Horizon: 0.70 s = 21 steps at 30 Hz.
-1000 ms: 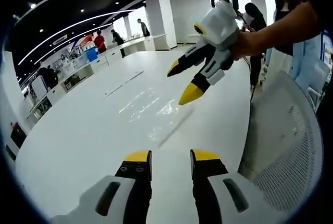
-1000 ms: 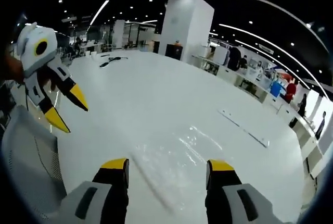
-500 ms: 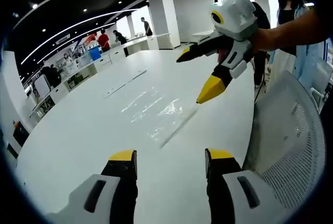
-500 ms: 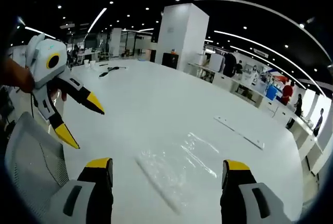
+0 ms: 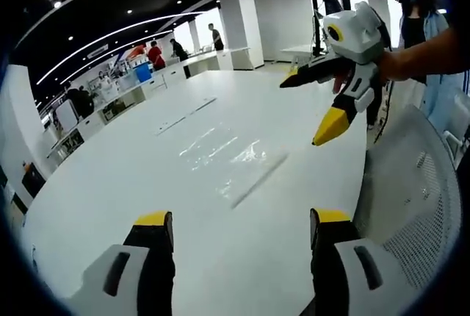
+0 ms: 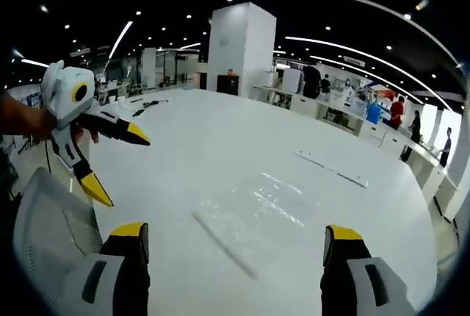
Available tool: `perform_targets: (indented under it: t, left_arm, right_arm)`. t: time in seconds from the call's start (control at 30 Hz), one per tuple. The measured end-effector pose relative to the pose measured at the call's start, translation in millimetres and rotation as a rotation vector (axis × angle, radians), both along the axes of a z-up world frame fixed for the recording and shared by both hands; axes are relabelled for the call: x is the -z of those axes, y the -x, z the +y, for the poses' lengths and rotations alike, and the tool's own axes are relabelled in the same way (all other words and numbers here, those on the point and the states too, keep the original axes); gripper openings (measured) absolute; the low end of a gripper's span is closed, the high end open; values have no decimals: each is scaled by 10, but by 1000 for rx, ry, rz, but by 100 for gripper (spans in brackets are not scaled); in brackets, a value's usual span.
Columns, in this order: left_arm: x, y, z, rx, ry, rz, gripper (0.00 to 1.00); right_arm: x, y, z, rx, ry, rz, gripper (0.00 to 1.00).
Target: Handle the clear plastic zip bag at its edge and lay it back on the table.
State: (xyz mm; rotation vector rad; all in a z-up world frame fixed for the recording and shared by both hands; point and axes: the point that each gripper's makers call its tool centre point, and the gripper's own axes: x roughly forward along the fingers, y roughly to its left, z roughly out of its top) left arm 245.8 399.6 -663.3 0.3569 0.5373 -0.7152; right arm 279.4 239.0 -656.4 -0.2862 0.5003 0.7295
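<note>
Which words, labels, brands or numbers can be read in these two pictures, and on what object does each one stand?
None can be read.
Clear plastic zip bag on the white table: no print visible.
Left gripper and right gripper: no markings legible.
Background counters: anything there is too small and blurred.

Left claw (image 5: 241, 226) and right claw (image 6: 235, 241) both spread wide, gripping nothing.

The right gripper (image 6: 235, 239) is holding its yellow-tipped jaws wide apart at the bottom of the frame. The clear plastic zip bag (image 6: 246, 217) is lying flat on the white table (image 6: 205, 139) between them. The left gripper (image 6: 114, 162) is hovering at the left, jaws spread.
</note>
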Motion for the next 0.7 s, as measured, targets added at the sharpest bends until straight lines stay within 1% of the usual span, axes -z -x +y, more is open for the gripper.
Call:
perform_targets:
  t: [0.1,0.27,0.37,0.43,0.5,0.57,0.7]
  left_arm:
    - [3,2,8,-21,25,14,87]
    - [-26,41,15,-34,30,5,94]
    - [-9,85,35,-36,33,11,97]
    - [2,109,40,-39,40,20,99]
    - [13,150,52,-42,48,26,99]
    - [6,200,51,-42,63,30,99]
    - [18,227,69,-54,75,32,99]
  right_arm:
    - [-6,20,-49,14,-4,3,100]
    - [-25,99,-104,30,-24,3,100]
    - [-15,169,-126,37,-24,3,100]
    - [-11,207,-183,51,-33,6,100]
    - [-9,217,-217,64,-45,5,100]
    - [-12,275,-222,71,-55,7,100]
    - [-2,356,-276,85,-60,8,100]
